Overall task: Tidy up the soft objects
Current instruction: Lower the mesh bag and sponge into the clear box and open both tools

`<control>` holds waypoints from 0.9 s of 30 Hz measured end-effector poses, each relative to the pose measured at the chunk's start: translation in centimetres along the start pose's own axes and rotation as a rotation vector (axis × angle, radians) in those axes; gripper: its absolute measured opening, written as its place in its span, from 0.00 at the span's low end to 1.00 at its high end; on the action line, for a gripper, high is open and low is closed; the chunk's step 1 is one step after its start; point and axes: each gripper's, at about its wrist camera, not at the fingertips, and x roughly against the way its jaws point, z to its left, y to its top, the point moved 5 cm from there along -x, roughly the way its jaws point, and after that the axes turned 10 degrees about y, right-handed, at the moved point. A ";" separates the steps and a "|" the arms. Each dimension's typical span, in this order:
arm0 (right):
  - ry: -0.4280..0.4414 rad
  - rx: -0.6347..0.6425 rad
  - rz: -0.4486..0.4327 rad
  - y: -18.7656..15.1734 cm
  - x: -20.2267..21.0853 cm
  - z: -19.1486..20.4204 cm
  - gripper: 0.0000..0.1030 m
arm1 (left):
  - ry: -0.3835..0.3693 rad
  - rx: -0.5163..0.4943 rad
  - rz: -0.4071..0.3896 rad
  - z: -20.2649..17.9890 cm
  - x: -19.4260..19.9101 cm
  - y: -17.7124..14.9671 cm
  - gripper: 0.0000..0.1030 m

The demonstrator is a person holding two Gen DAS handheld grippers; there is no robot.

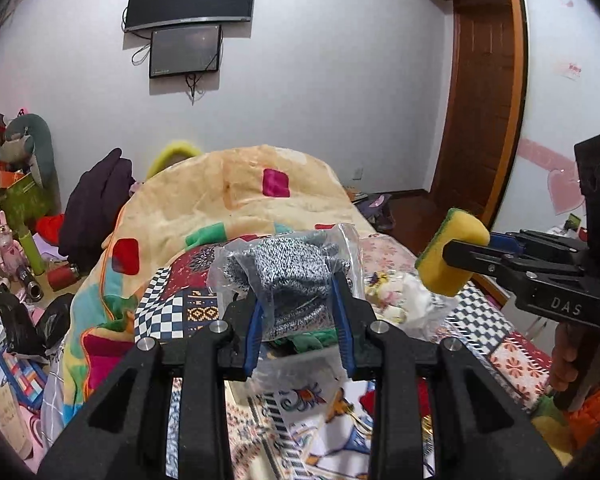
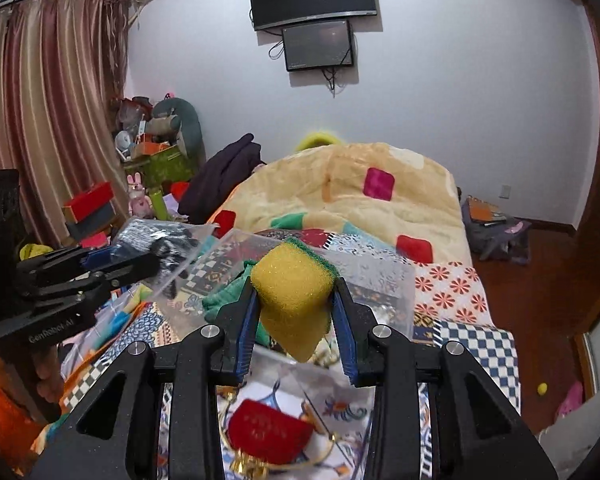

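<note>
Over the patchwork bed (image 2: 452,292), a clear plastic bin (image 2: 380,280) is sitting with a green cloth (image 2: 224,300) inside. The left gripper (image 1: 298,304) is clamping a bagged grey knit (image 1: 288,276); the right gripper (image 2: 294,308) is squeezing a yellow sponge (image 2: 292,284) above the bin. Each piece wants lowering well inside before letting go, I'd say.

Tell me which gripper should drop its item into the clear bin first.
Right, probably. The right gripper holds the yellow sponge directly over the clear plastic bin. The left gripper, clamping the bagged grey knit, appears off to the bin's left side.
</note>
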 end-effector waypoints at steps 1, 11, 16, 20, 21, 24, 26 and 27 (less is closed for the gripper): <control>0.001 0.002 0.009 0.0 -0.7 0.0 0.31 | 0.005 -0.003 0.007 0.0 -0.5 0.0 0.30; 0.003 0.001 0.099 -1.2 -5.2 -1.0 0.31 | 0.001 -0.045 0.120 -0.7 -6.7 -1.8 0.30; 0.022 0.003 0.165 -2.2 -7.6 -1.1 0.31 | -0.001 -0.065 0.154 -1.2 -8.7 -2.9 0.31; 0.028 0.016 0.223 -3.3 -9.3 -1.2 0.31 | -0.002 -0.080 0.168 -1.4 -9.7 -3.2 0.31; 0.026 0.018 0.232 -3.5 -9.5 -1.2 0.31 | -0.001 -0.083 0.172 -1.5 -9.9 -3.3 0.31; 0.026 0.018 0.245 -3.8 -9.6 -1.4 0.32 | 0.007 -0.081 0.175 -1.5 -10.0 -3.4 0.33; 0.027 0.011 0.243 -3.7 -9.4 -1.6 0.33 | 0.005 -0.075 0.180 -1.5 -9.8 -3.4 0.40; 0.027 0.007 0.246 -3.6 -9.3 -1.6 0.36 | 0.000 -0.067 0.185 -1.4 -9.6 -3.4 0.43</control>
